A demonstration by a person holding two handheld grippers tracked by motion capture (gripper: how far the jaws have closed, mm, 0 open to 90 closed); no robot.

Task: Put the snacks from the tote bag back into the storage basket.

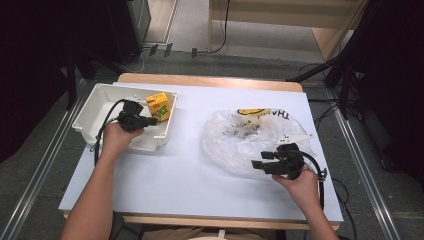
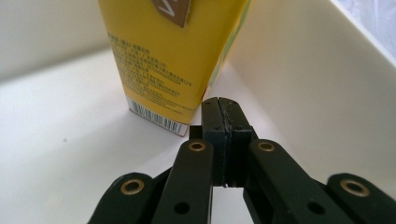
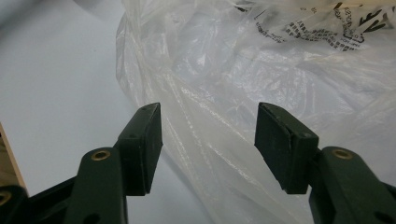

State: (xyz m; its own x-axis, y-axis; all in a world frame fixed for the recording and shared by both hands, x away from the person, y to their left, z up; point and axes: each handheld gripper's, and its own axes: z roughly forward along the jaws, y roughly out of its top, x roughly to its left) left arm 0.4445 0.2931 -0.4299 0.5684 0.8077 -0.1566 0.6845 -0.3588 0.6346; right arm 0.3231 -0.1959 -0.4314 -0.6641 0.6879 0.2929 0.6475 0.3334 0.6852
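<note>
White table top (image 1: 175,165), big crinkly clear plastic bag (image 1: 240,140) on its right side, white bin (image 1: 95,107) on its left side, yellow carton (image 1: 159,106) standing inside the bin, right gripper (image 1: 257,165) wide open at the bag's edge, left gripper (image 1: 152,120) squeezed shut on nothing, just beside the carton

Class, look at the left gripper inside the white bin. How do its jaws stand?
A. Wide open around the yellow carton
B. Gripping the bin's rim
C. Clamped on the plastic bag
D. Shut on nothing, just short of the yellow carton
D: the left gripper has its pads pressed together with nothing between, just short of the yellow carton in the white bin.
</note>
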